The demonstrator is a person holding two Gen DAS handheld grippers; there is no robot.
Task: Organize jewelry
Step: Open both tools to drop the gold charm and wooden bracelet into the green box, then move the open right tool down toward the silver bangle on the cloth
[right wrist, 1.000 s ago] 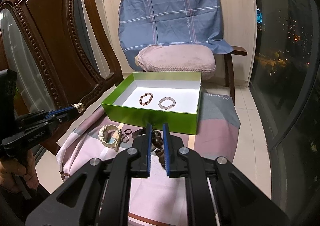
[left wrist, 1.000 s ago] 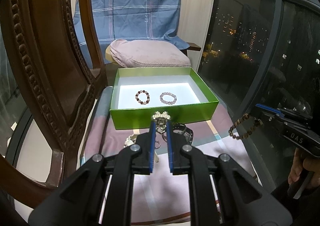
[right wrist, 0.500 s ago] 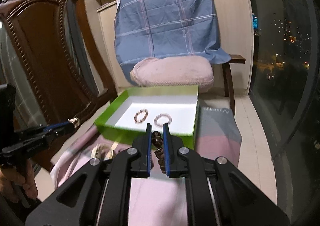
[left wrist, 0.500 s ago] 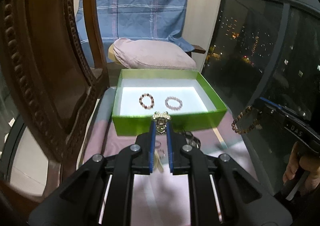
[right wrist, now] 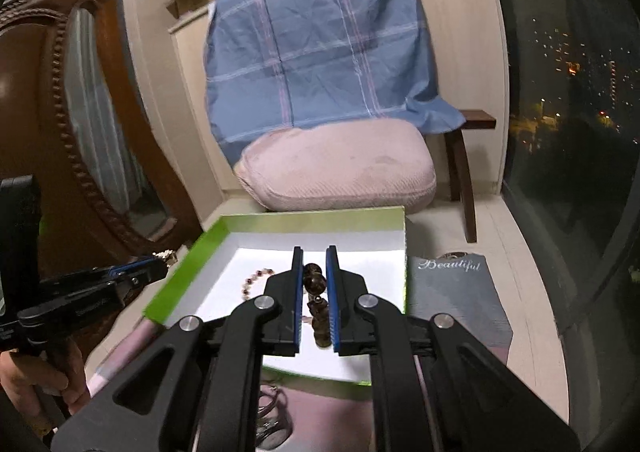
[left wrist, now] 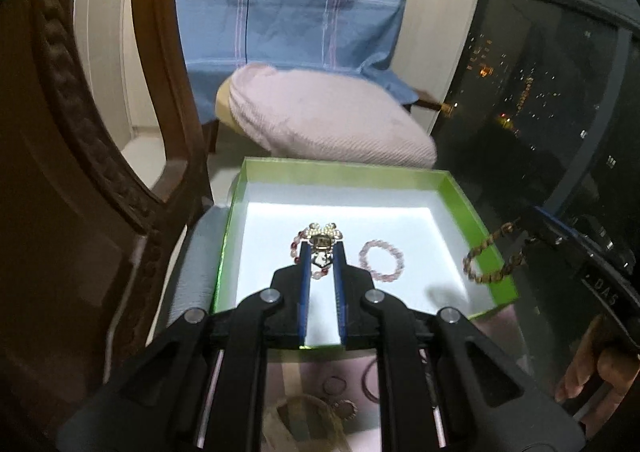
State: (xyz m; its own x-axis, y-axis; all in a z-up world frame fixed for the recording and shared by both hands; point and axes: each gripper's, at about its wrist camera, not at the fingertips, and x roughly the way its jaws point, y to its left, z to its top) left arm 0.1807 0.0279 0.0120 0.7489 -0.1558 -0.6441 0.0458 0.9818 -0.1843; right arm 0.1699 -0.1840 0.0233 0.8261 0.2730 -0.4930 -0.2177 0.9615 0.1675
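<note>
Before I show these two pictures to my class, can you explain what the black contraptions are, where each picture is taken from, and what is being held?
These are no robots: a person holds a hand-held gripper in each hand, each with a camera looking along its two blue-lined fingers. One picture comes from the left gripper, the other from the right gripper; each also shows the other at its edge. Both are over an open green box with a white floor, which stands on a pink cloth. In the box lie a pale pink bead bracelet and a darker red one. The left fingers pinch a small gold and pearl ornament; the right ones hold a brown bead bracelet. More rings wait on the cloth.
</note>
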